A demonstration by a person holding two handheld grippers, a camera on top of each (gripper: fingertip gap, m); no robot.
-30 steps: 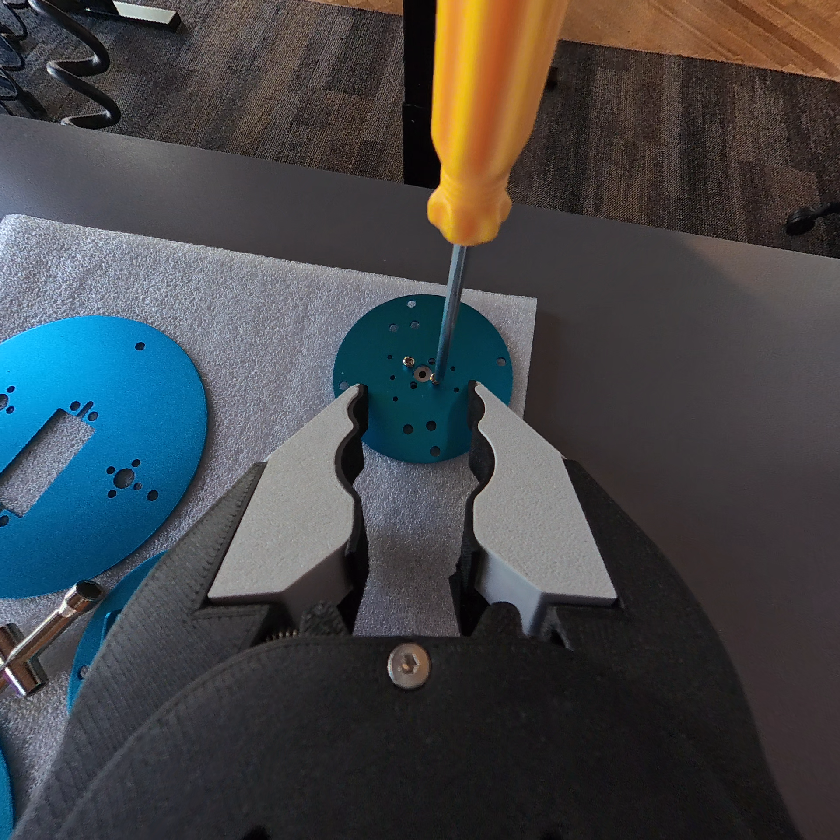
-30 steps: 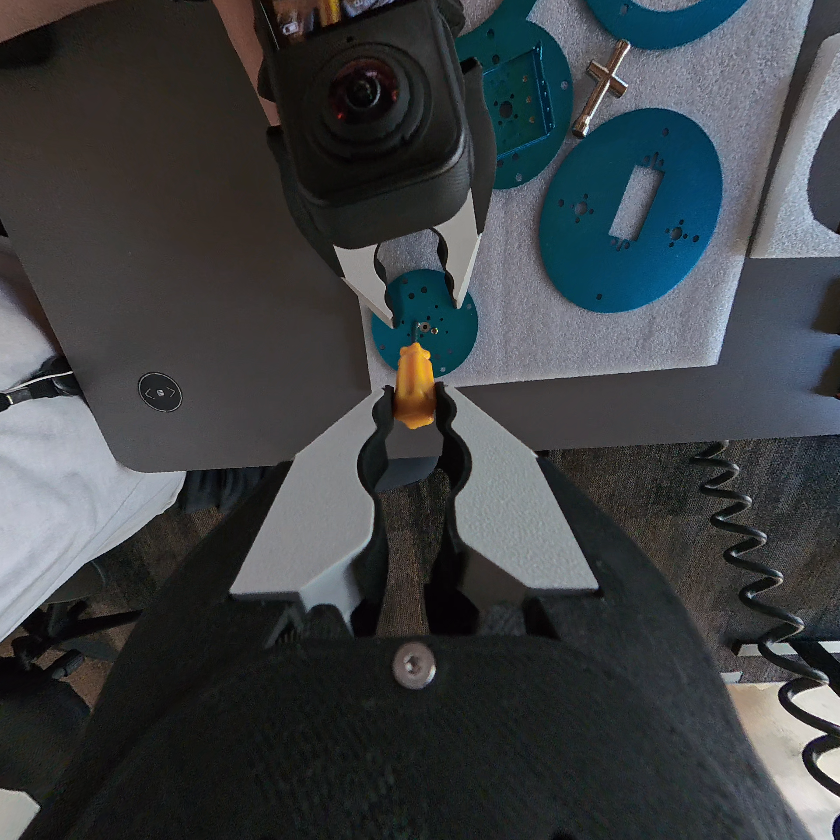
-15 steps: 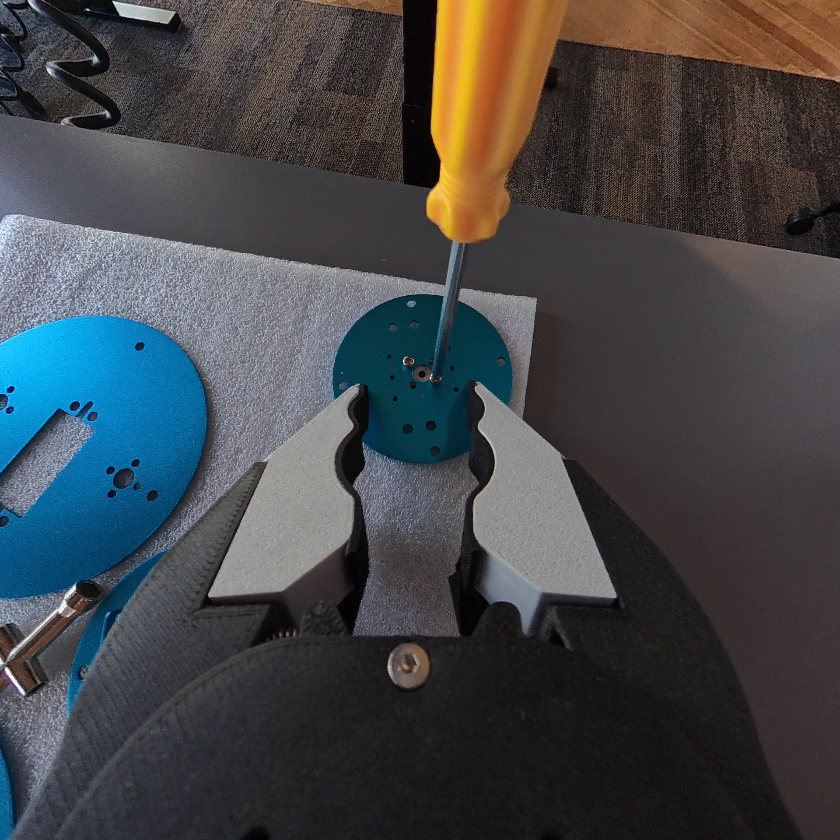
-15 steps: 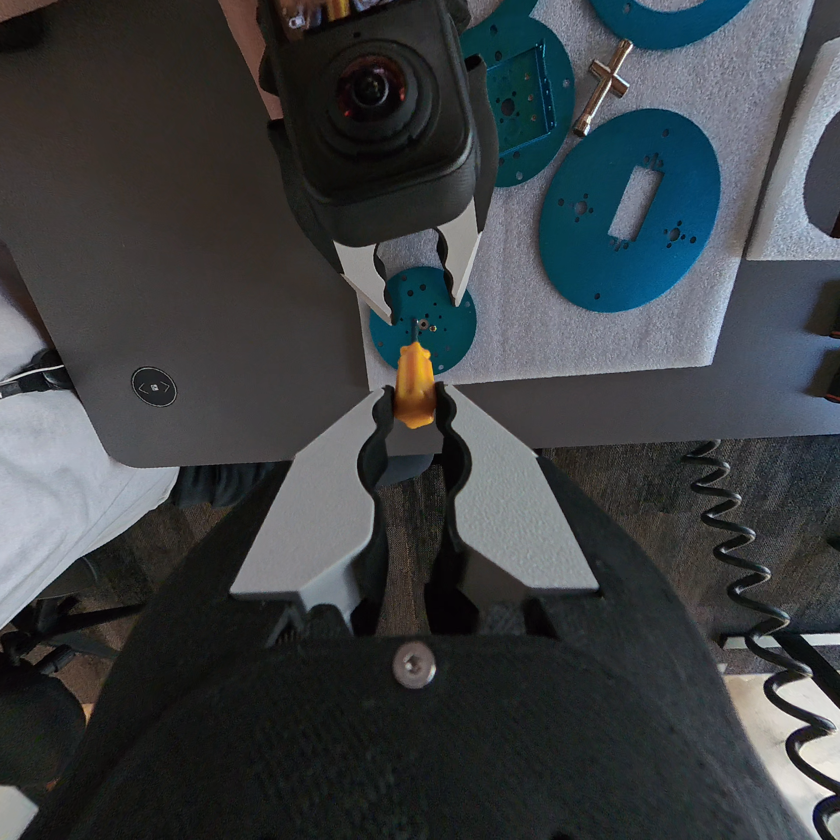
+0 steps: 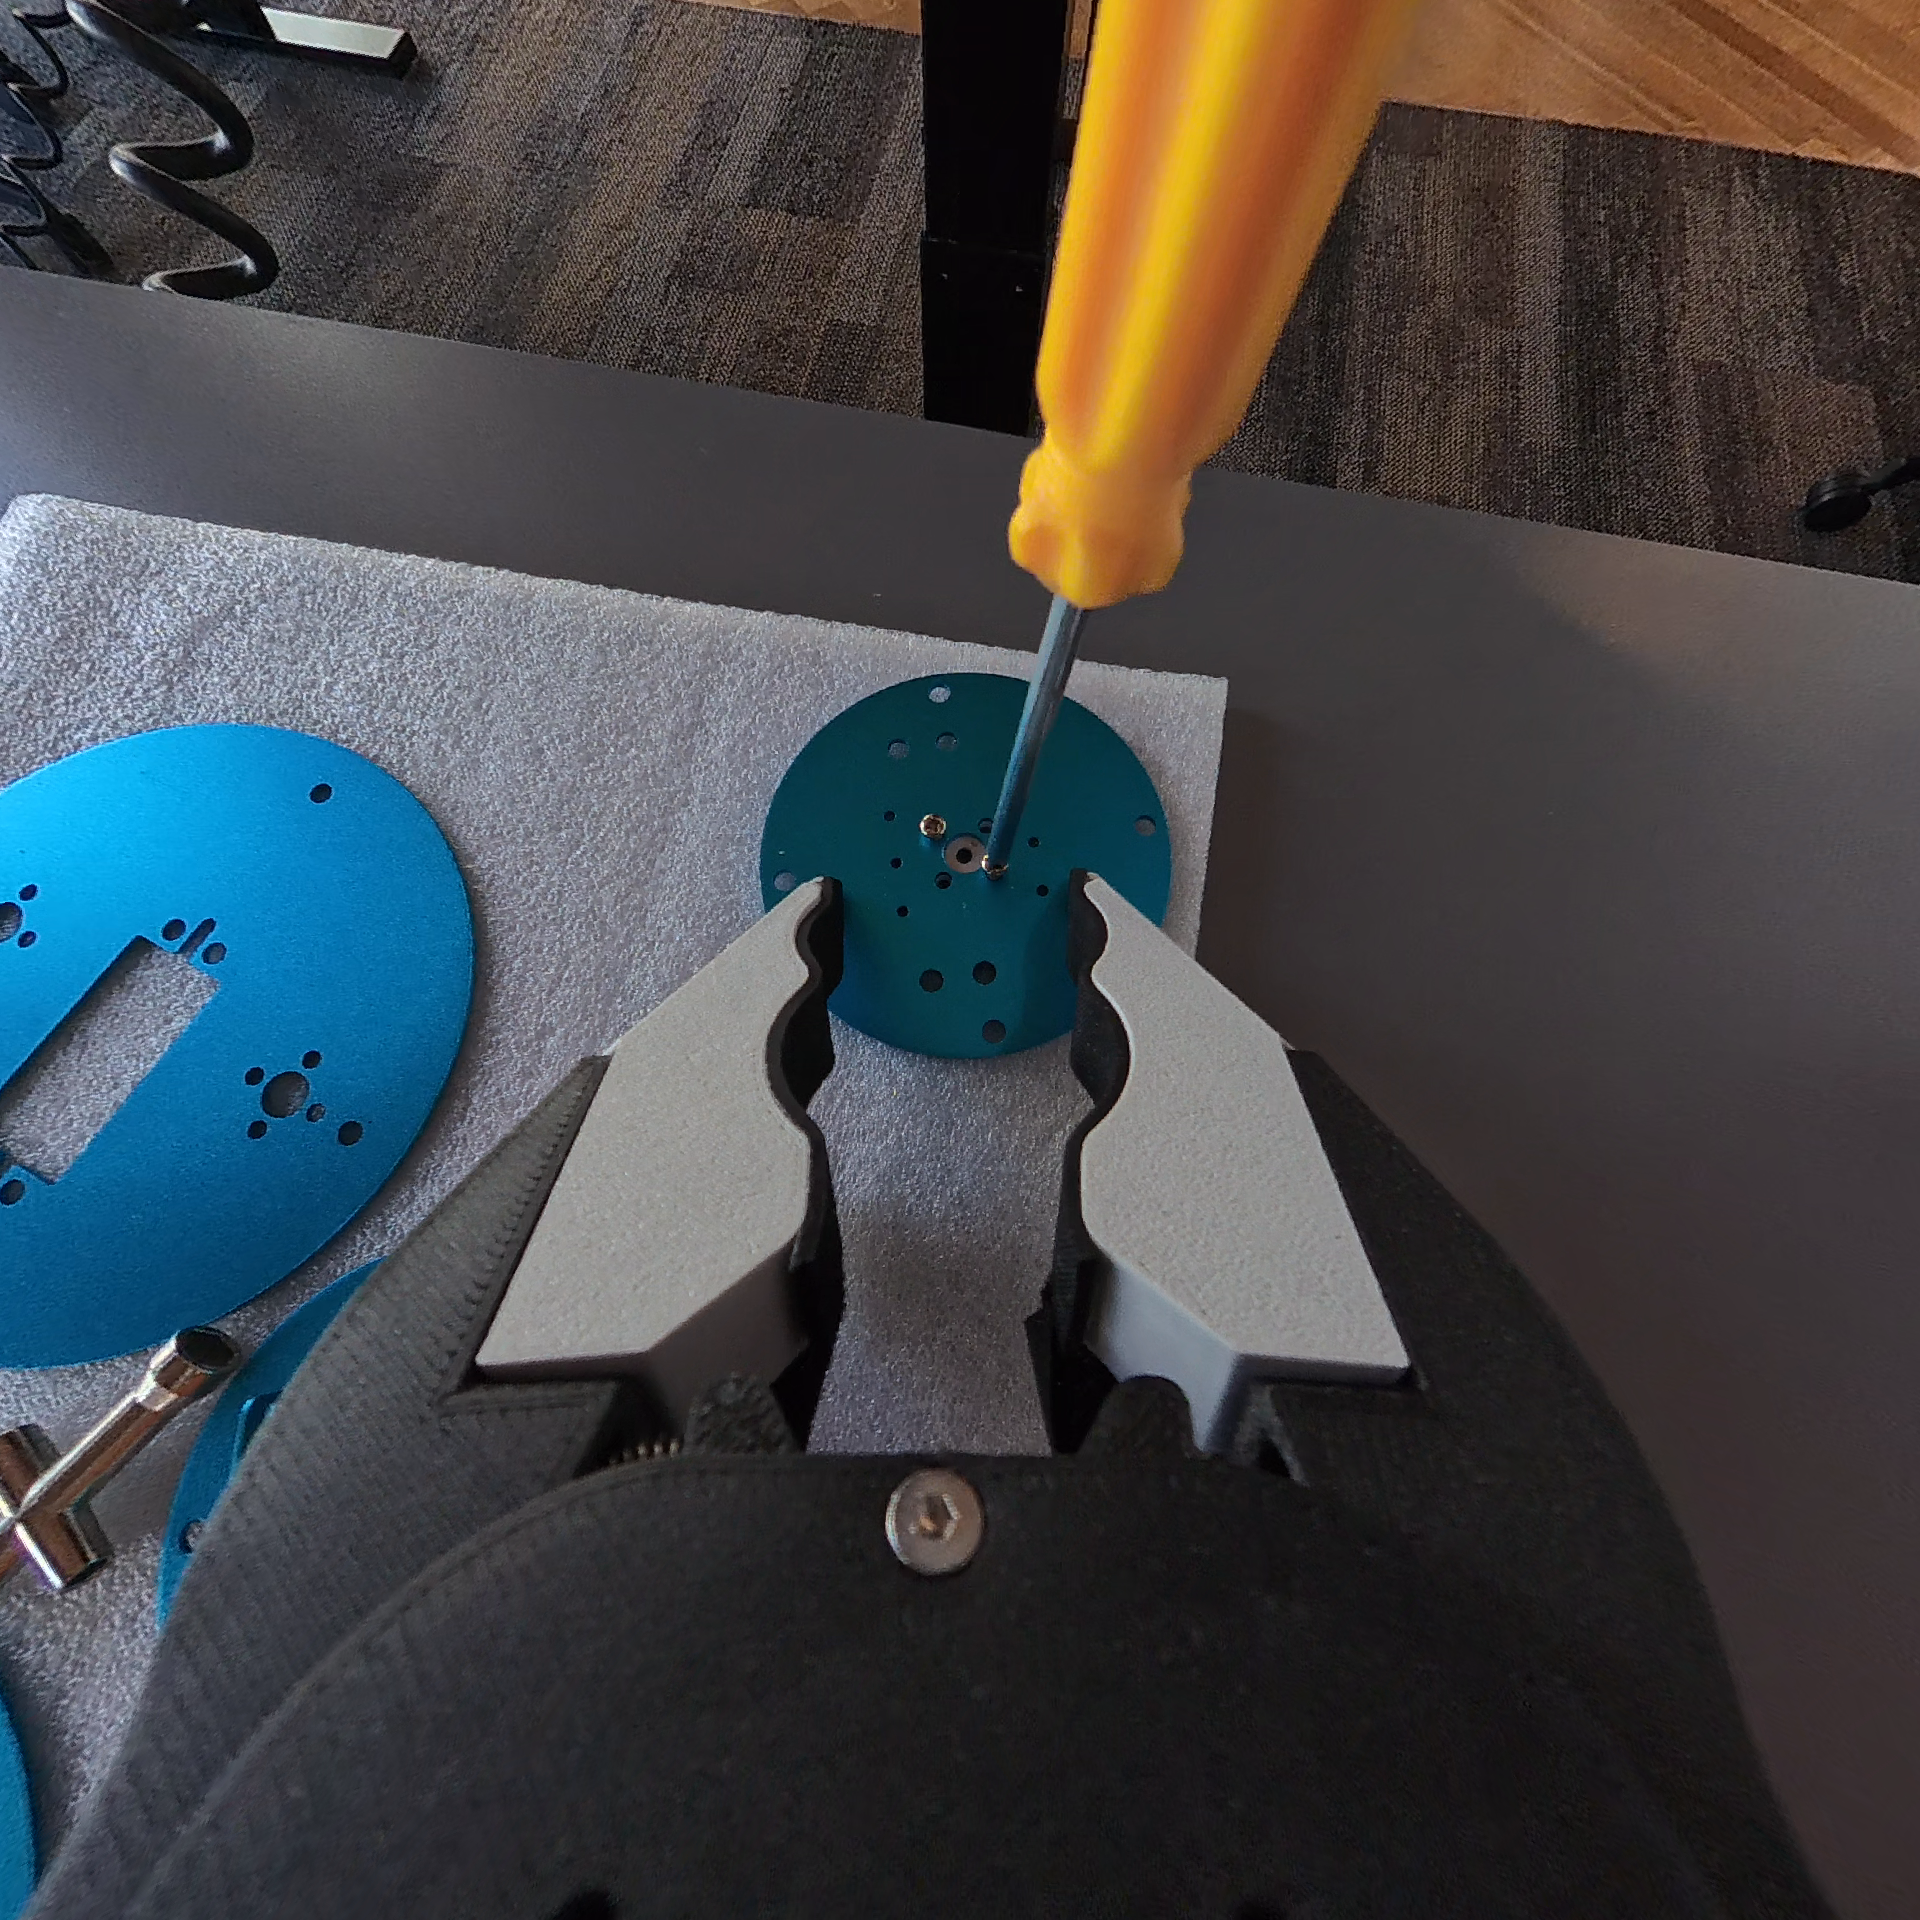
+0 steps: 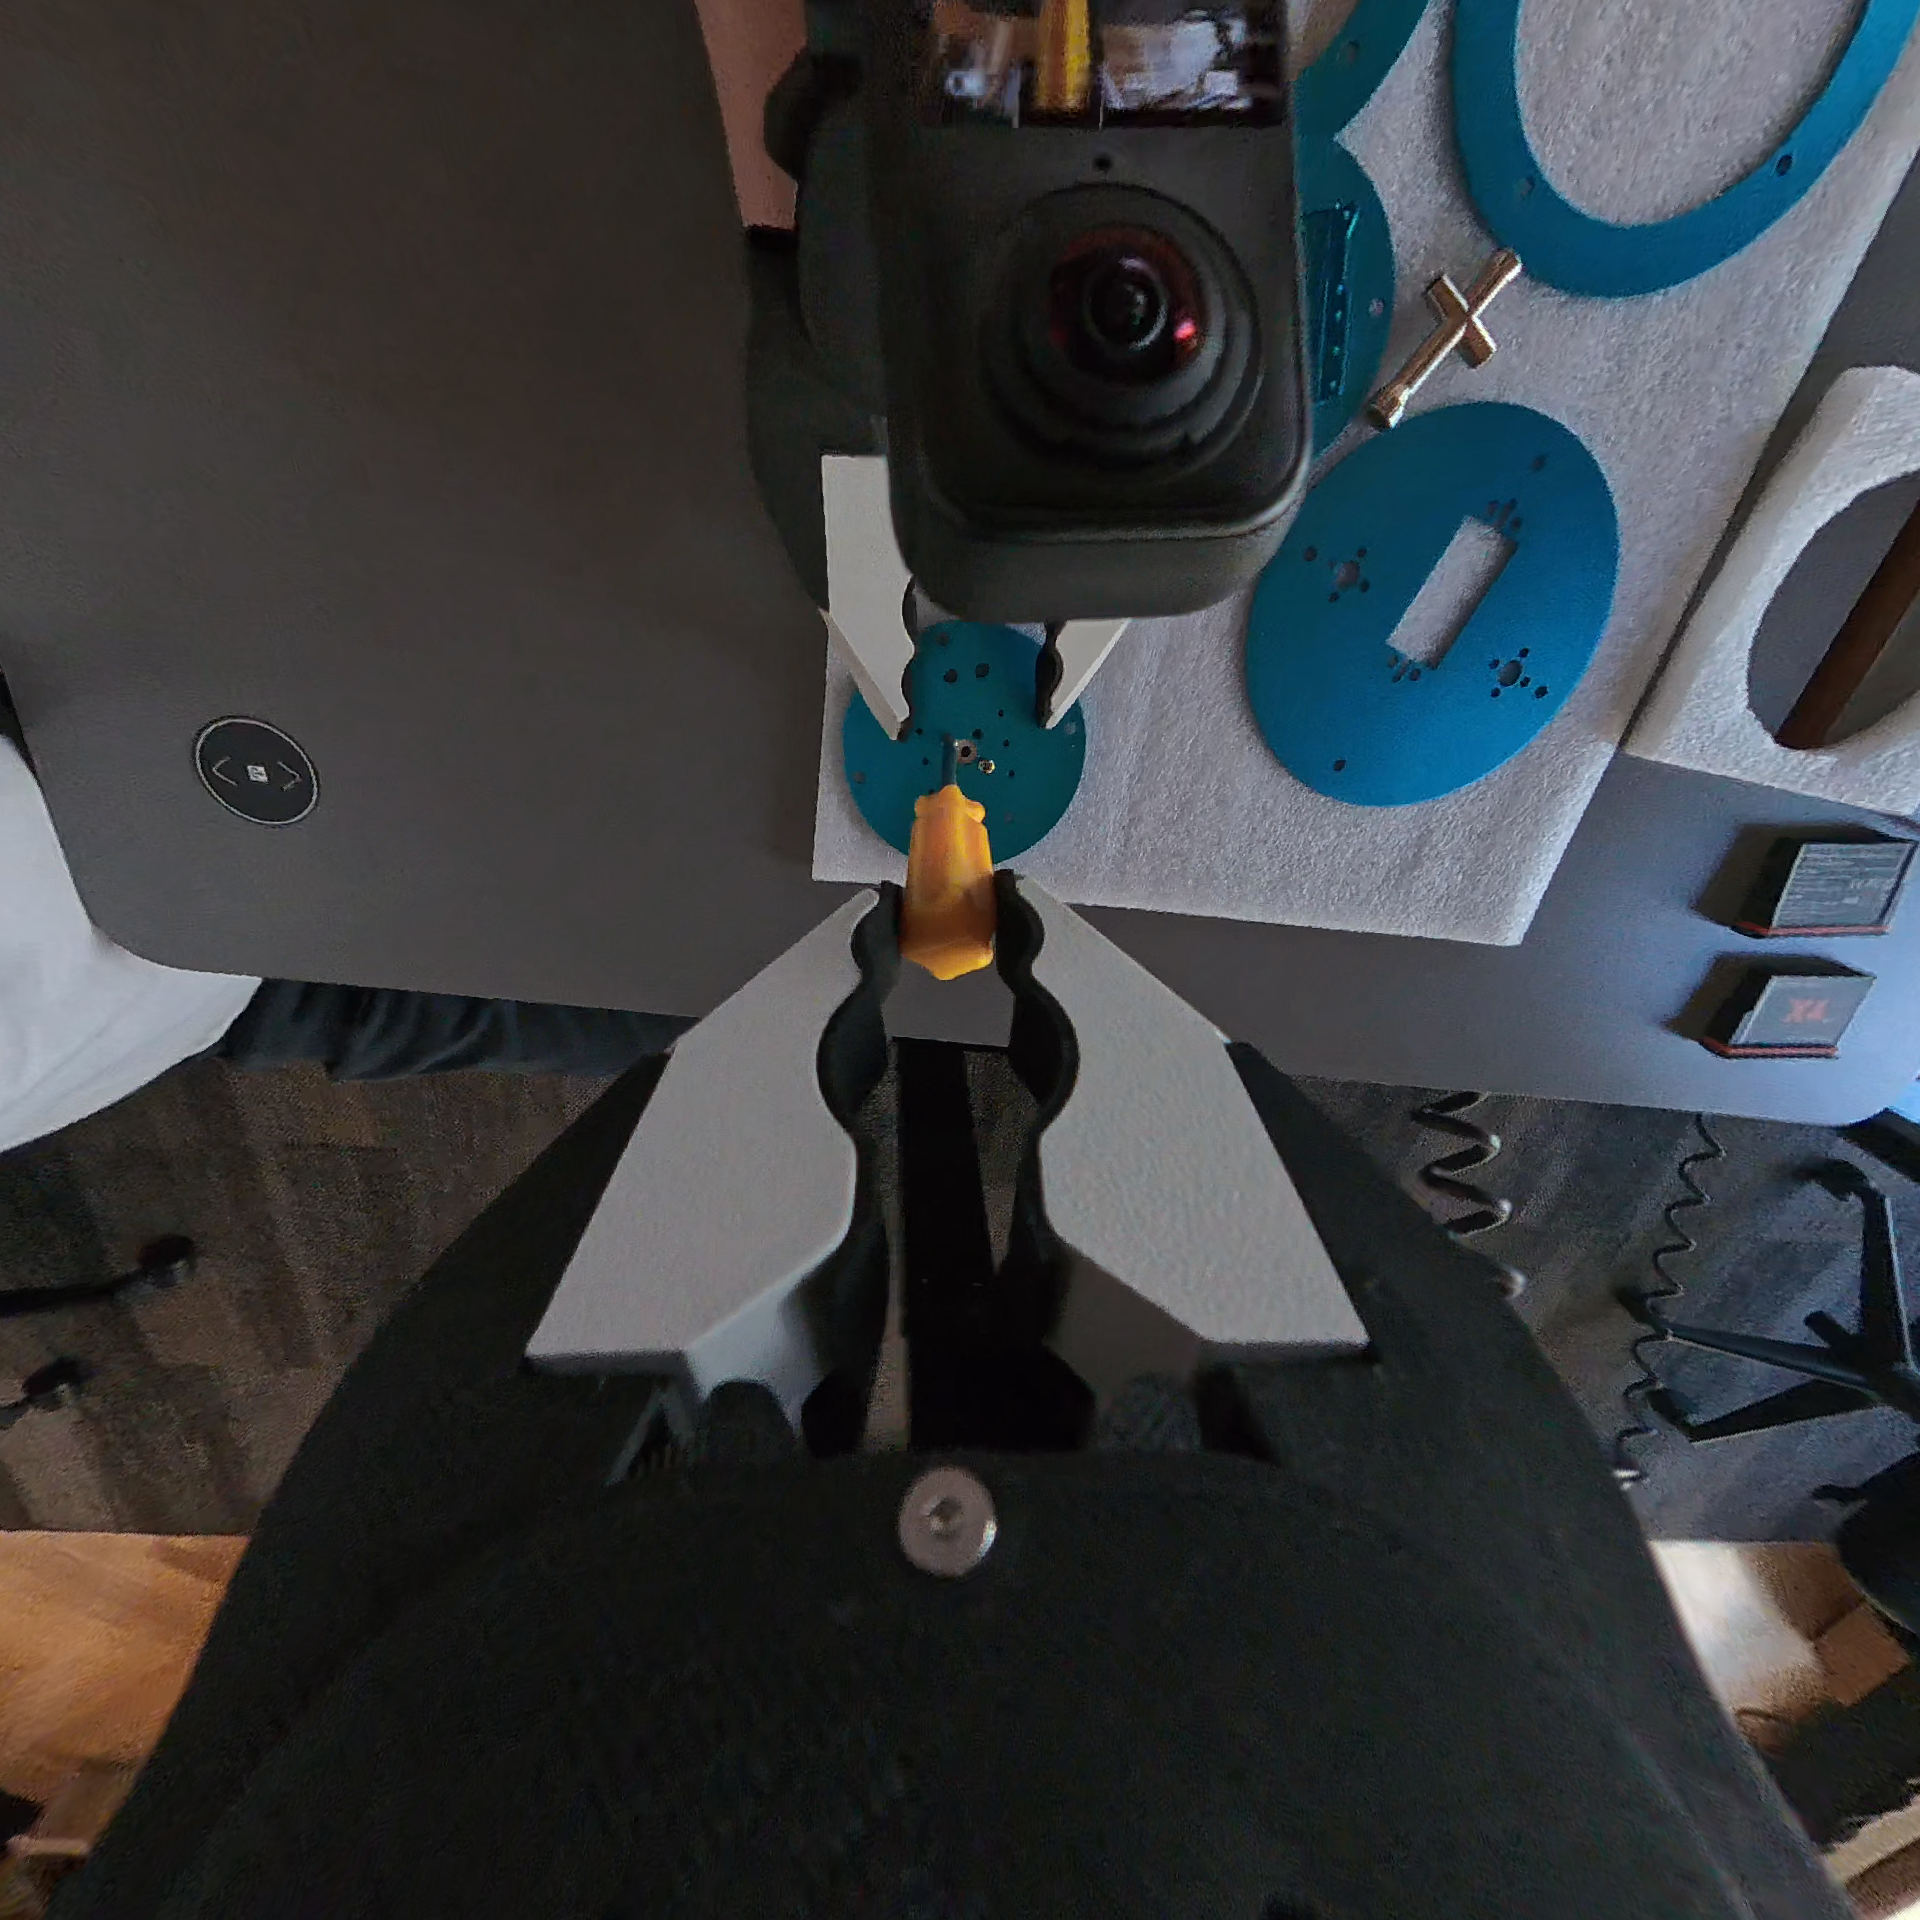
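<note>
**Screwdriver tip on the small blue disc**

While the right gripper squeezes the yellow handle of a screwdriver, its thin metal shaft leans down to a small round blue disc. The tip sits on a tiny screw just right of the disc's middle hole. Another tiny screw sits just left of that hole.

The left gripper is partly open and holds nothing. Its two grey fingers reach to the near edge of the disc, one on each side. I cannot tell if they press on it.

The disc lies at the far right corner of a white foam sheet on a dark grey table. To the left lies a bigger blue plate with a long window cut in it. Near that plate, at the left edge, lies a shiny cross-shaped metal wrench, touching another blue part that is mostly hidden by the gripper.

From the right wrist view, a big blue ring lies farther away on the foam, and two small dark boxes sit on the table at the right.
</note>
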